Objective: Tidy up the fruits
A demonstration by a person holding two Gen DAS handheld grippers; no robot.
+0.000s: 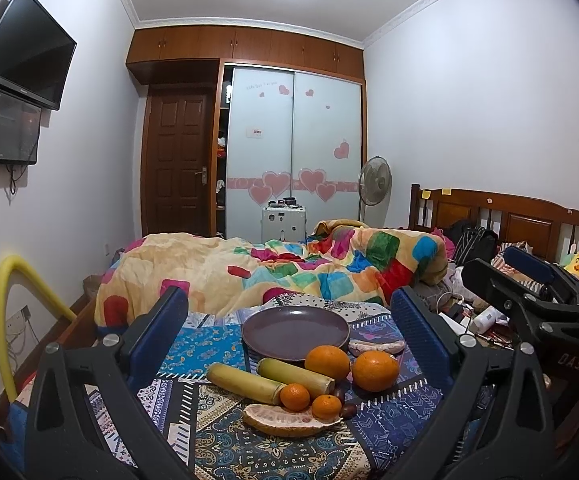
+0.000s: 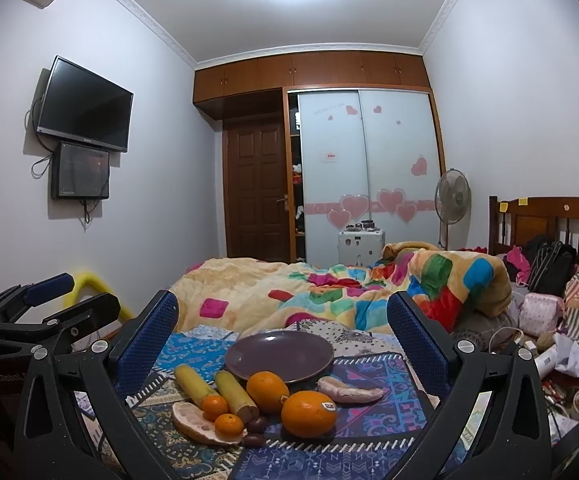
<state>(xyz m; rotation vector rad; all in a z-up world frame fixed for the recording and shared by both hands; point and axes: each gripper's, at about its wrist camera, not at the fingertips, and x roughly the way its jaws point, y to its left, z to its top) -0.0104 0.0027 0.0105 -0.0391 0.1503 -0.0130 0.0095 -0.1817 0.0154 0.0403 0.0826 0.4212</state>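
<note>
An empty purple plate (image 1: 295, 332) (image 2: 279, 354) sits on a patterned cloth on the bed. In front of it lie two large oranges (image 1: 375, 371) (image 2: 308, 414), two small mandarins (image 1: 295, 397) (image 2: 229, 425), two yellow sugarcane pieces (image 1: 241, 382) (image 2: 235, 394), a peeled pomelo segment (image 1: 289, 422) (image 2: 193, 420), a pinkish sweet potato (image 1: 377, 347) (image 2: 349, 393) and dark dates (image 2: 257, 425). My left gripper (image 1: 289, 344) is open and empty, held back from the fruit. My right gripper (image 2: 281, 344) is open and empty, also short of the fruit.
A colourful quilt (image 1: 289, 268) is heaped behind the plate. Clutter of bags, bottles and cables (image 2: 549, 320) lies at the right by the wooden headboard (image 1: 501, 216). A yellow foam tube (image 1: 9, 320) stands at the left. The other gripper shows at each view's edge.
</note>
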